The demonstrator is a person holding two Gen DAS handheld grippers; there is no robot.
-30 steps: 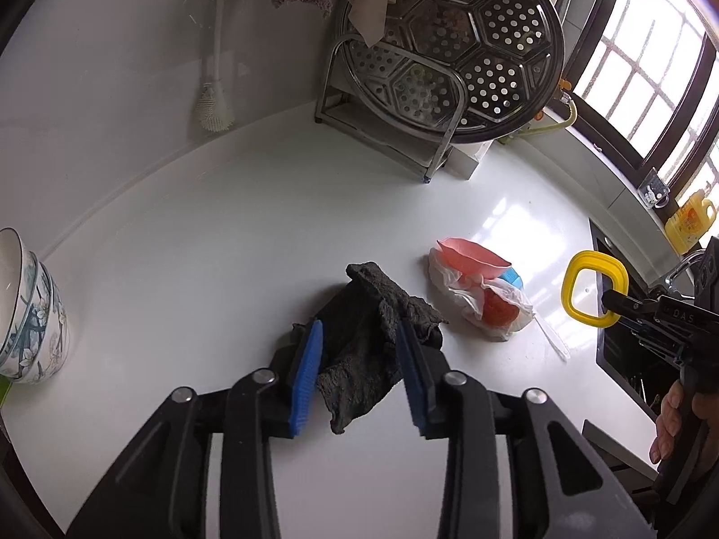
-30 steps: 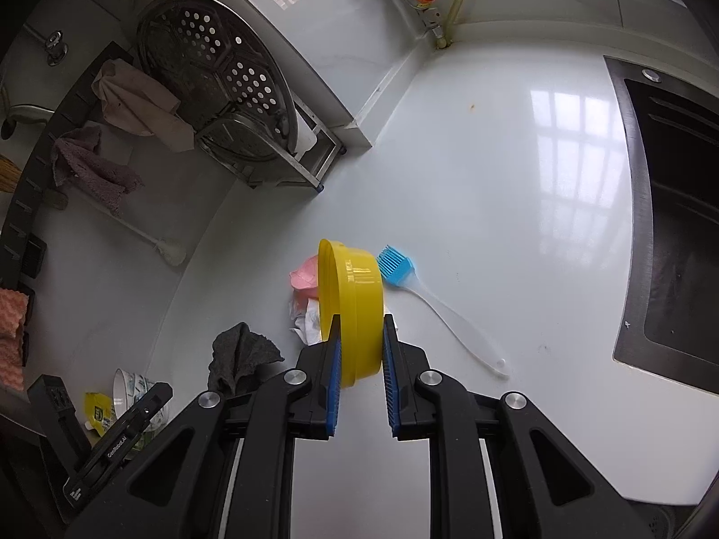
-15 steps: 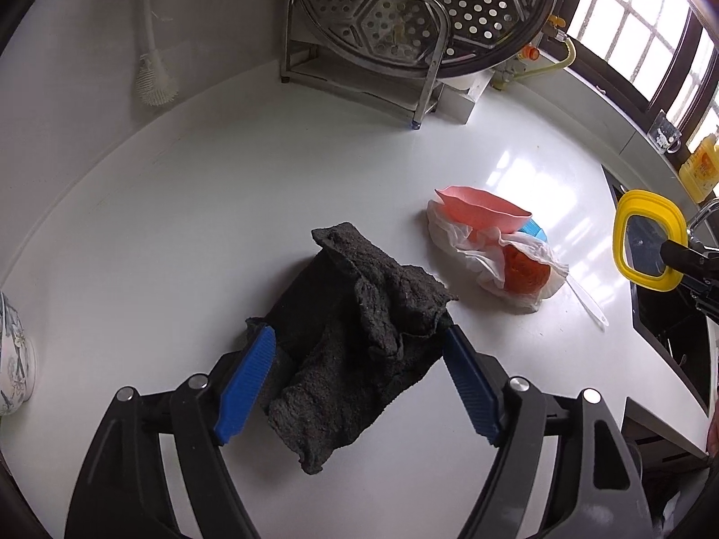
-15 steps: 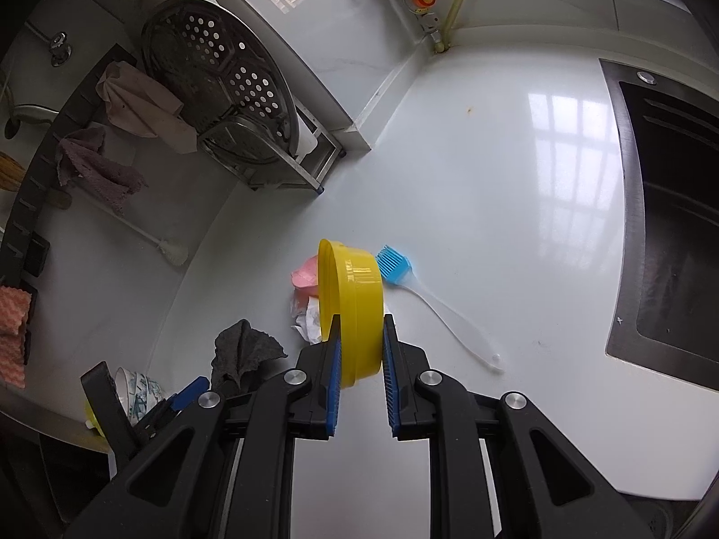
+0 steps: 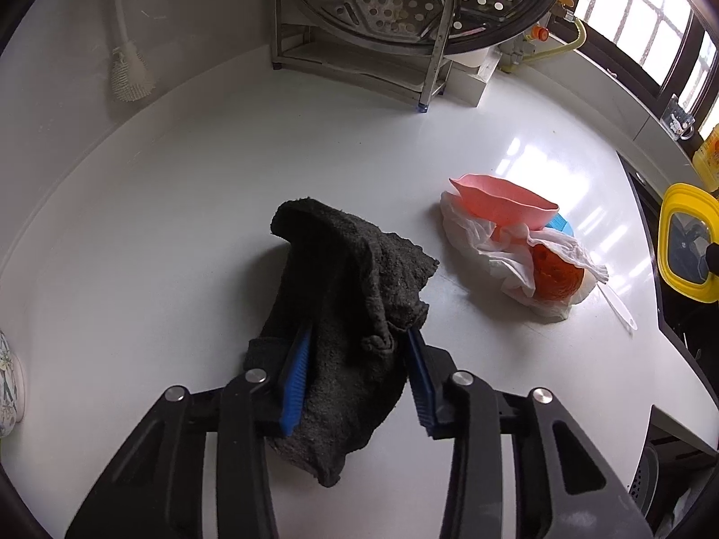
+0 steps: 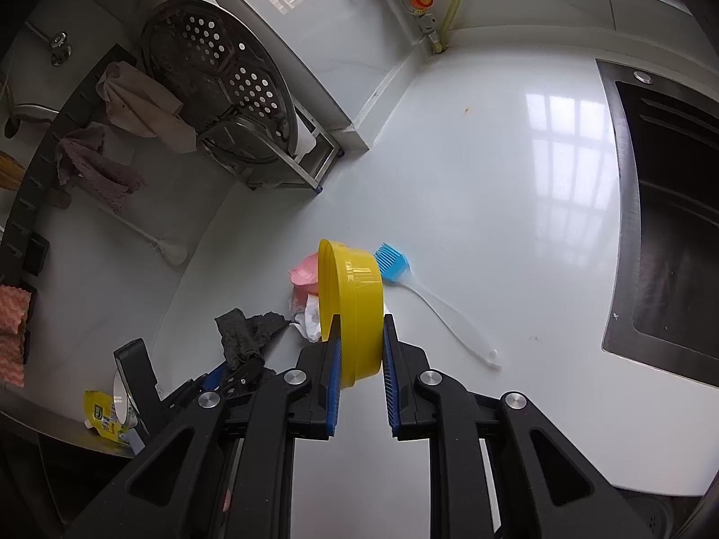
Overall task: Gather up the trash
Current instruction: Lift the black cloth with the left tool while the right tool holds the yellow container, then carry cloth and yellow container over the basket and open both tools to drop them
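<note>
A crumpled dark grey cloth point(image 5: 346, 278) lies on the white counter point(image 5: 179, 224). My left gripper point(image 5: 359, 332) is down over its near half, and the jaws are closing with the cloth bunched between the blue pads, which press on both sides of it. To its right sits a white plastic bag point(image 5: 494, 251) of orange scraps with a pink dish point(image 5: 503, 202) on top. My right gripper point(image 6: 361, 318) is shut on the wall of a yellow tub point(image 6: 357, 296), held on edge above the counter. The cloth point(image 6: 242, 332) and left gripper point(image 6: 229, 373) show at lower left there.
A blue silicone brush point(image 6: 393, 262) lies by the bag. A metal rack with a perforated steamer tray point(image 5: 404, 0) stands at the back wall, and a white bottle brush point(image 5: 128, 76) hangs on the left. A dark sunken basin point(image 6: 665, 224) borders the counter. A patterned bowl point(image 5: 9, 386) sits far left.
My left gripper came down over the dark cloth, spread wide, then closed in on it, bunching the fabric. The right gripper with the yellow tub has not moved.
</note>
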